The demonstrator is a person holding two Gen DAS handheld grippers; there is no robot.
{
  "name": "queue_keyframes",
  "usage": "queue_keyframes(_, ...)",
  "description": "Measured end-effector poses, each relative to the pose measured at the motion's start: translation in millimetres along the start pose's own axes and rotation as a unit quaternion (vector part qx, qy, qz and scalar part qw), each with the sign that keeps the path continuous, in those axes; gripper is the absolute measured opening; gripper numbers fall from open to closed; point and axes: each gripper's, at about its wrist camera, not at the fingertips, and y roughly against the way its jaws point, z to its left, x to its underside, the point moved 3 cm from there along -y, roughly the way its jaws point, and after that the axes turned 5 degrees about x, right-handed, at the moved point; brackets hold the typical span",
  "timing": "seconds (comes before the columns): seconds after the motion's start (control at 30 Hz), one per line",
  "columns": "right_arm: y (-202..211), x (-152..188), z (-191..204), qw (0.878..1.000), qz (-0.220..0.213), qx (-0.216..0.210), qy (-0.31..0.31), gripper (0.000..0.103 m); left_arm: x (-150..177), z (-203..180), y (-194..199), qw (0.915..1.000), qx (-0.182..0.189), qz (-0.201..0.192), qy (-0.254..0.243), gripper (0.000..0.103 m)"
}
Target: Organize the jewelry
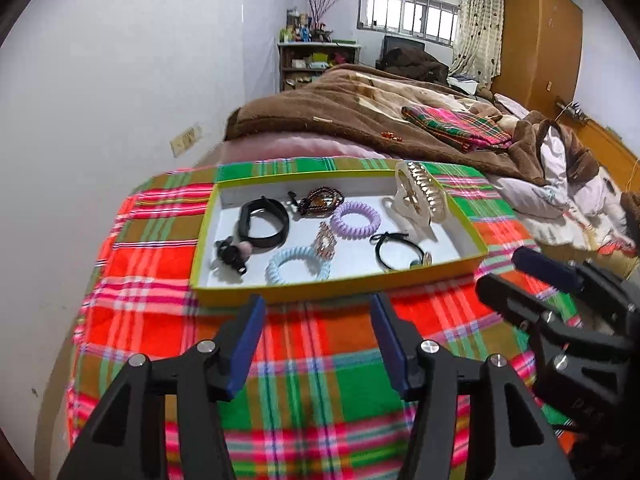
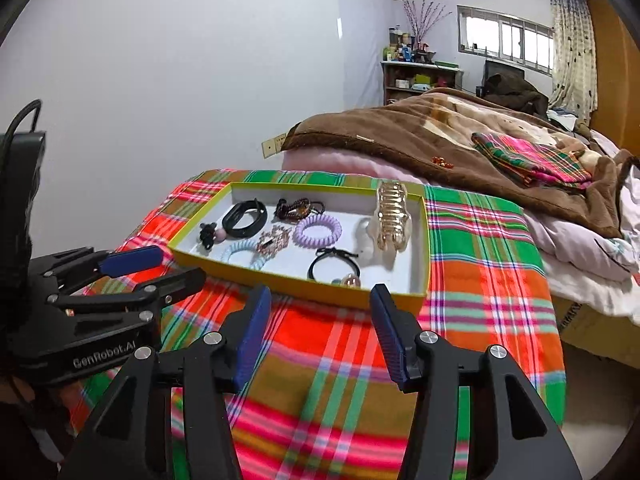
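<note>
A shallow yellow-edged white tray (image 1: 320,292) (image 2: 424,240) lies on a plaid cloth and holds several pieces: a black band (image 1: 264,224) (image 2: 244,216), a purple coil tie (image 1: 356,218) (image 2: 318,230), a blue coil tie (image 1: 298,266) (image 2: 240,250), a gold hair claw (image 1: 420,196) (image 2: 390,216), a black hair tie (image 1: 396,252) (image 2: 334,264), a beaded bracelet (image 1: 322,200) (image 2: 296,206). My left gripper (image 1: 318,312) (image 2: 152,268) is open and empty in front of the tray. My right gripper (image 2: 320,304) (image 1: 504,272) is open and empty beside it.
The plaid cloth (image 1: 312,392) (image 2: 492,264) covers the bed end. A brown blanket (image 1: 340,116) (image 2: 400,140), a folded plaid cloth (image 1: 456,124) (image 2: 532,156) and a small orange item (image 1: 390,135) (image 2: 442,162) lie behind. A white wall (image 1: 100,100) is at left.
</note>
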Motion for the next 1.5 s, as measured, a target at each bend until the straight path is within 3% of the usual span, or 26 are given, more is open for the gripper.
queue_keyframes(0.17,17.7,15.9,0.4,1.0,-0.011,0.012,-0.016,0.052,18.5,-3.8,15.6,0.9992,-0.039,-0.01,0.0,0.057)
queue_keyframes(0.6,44.1,43.1,12.7,0.999,-0.021,0.019,-0.021,0.052,53.5,-14.3,44.9,0.9988,-0.035,-0.021,0.025,0.057)
queue_keyframes(1.5,54.0,46.5,25.3,0.999,-0.029,0.015,-0.012,0.052,62.1,-10.1,60.9,0.9978,-0.042,-0.034,0.037,0.057)
